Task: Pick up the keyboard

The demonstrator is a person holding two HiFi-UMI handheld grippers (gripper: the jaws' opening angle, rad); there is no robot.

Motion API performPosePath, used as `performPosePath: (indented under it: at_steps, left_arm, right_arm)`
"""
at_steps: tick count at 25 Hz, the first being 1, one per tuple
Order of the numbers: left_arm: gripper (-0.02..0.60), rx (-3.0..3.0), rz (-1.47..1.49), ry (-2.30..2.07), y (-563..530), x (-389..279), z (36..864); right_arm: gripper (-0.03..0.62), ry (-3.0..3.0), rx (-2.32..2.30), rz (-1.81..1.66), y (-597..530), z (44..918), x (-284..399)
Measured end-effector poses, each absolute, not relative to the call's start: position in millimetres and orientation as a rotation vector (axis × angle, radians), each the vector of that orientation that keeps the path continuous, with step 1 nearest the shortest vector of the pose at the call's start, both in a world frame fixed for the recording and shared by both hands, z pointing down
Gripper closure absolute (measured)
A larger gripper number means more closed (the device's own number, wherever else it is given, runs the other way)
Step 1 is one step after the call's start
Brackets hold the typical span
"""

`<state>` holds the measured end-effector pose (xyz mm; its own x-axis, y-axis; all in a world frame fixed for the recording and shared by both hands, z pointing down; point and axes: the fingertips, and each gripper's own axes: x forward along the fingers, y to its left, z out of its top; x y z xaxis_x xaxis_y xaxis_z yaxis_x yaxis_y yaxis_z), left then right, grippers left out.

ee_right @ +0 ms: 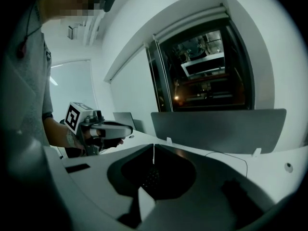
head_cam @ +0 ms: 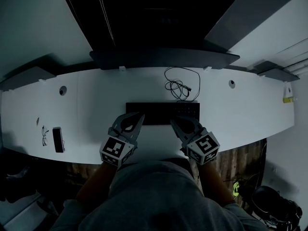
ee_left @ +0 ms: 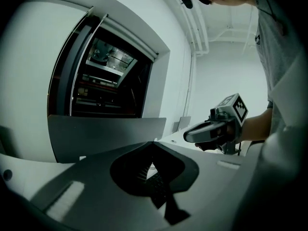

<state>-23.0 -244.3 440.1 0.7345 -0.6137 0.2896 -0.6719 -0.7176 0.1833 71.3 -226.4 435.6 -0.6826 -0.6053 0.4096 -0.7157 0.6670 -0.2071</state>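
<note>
We read no words, brand names or numbers anywhere in these views. The only signs we find are the black-and-white square markers on the cubes of the left gripper (head_cam: 138,115) and the right gripper (head_cam: 175,121). They are block patterns, not letters or digits. The same kind of marker shows on each cube in the gripper views, again without text. The keyboard (head_cam: 162,112) is too dark for us to make out any key legends. A yellow tag (head_cam: 288,99) sits at the right end of the desk (head_cam: 231,124), its print too small for us to read.
</note>
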Motion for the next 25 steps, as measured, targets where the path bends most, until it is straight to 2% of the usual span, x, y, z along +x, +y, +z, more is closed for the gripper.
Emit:
performPosePath:
  at_steps: [12,21,22,23,25]
  left_arm:
    - [0.567,2.394,0.423,-1.138,-275.9,-61.9,537.9]
    - [0.546,2.176,0.586,-1.181,-291.9,-97.8,624.2]
    - [0.535,2.155,0.605,-1.178,-293.3,-99.8,632.6]
    - [0.521,2.129,0.617,-1.171,-294.1,-101.5,641.1]
    - [0.484,2.069,0.628,-1.141,-294.0,-104.2,657.6]
  right_arm:
    - [0.577,-2.358,1.204,0.614,-268.4,527.5,152.5]
    - [0.576,-2.170,1.354,0.906,-274.3,597.3,219.5]
    - [0.569,-2.135,1.362,0.933,-273.2,607.1,227.6]
    - [0.524,-2.102,1.368,0.950,-272.9,616.1,234.9]
    - [0.500,-2.049,1.368,0.967,-272.7,631.2,246.4]
